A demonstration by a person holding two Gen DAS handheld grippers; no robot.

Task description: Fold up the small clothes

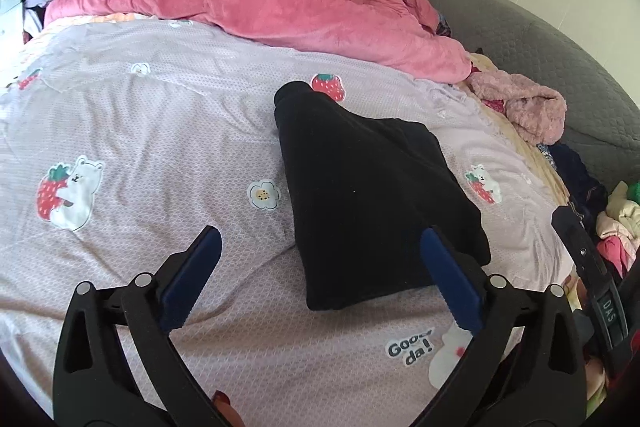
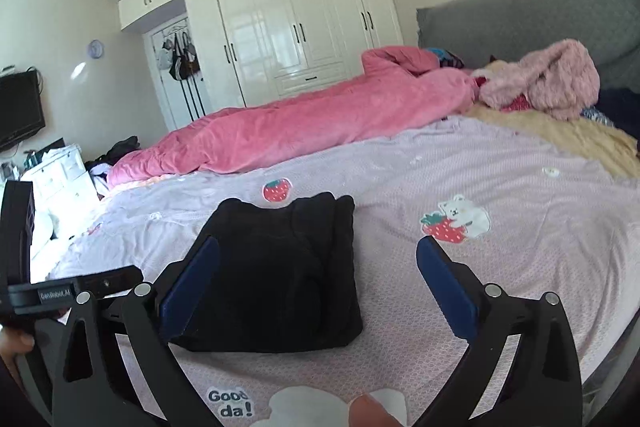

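A folded black garment (image 1: pixel 372 187) lies flat on the lilac printed bedsheet (image 1: pixel 160 131). It also shows in the right wrist view (image 2: pixel 280 275). My left gripper (image 1: pixel 320 239) is open and empty, held just above the sheet, with its right finger by the garment's near right corner. My right gripper (image 2: pixel 318 247) is open and empty, with its left finger over the garment's left edge. The right gripper's body shows at the right edge of the left wrist view (image 1: pixel 588 267).
A pink duvet (image 1: pixel 256 7) is bunched along the far side of the bed. A fluffy pink garment (image 2: pixel 548 83) and a pile of clothes (image 1: pixel 616 223) lie near the grey headboard (image 1: pixel 540 39). White wardrobes (image 2: pixel 296 27) stand behind.
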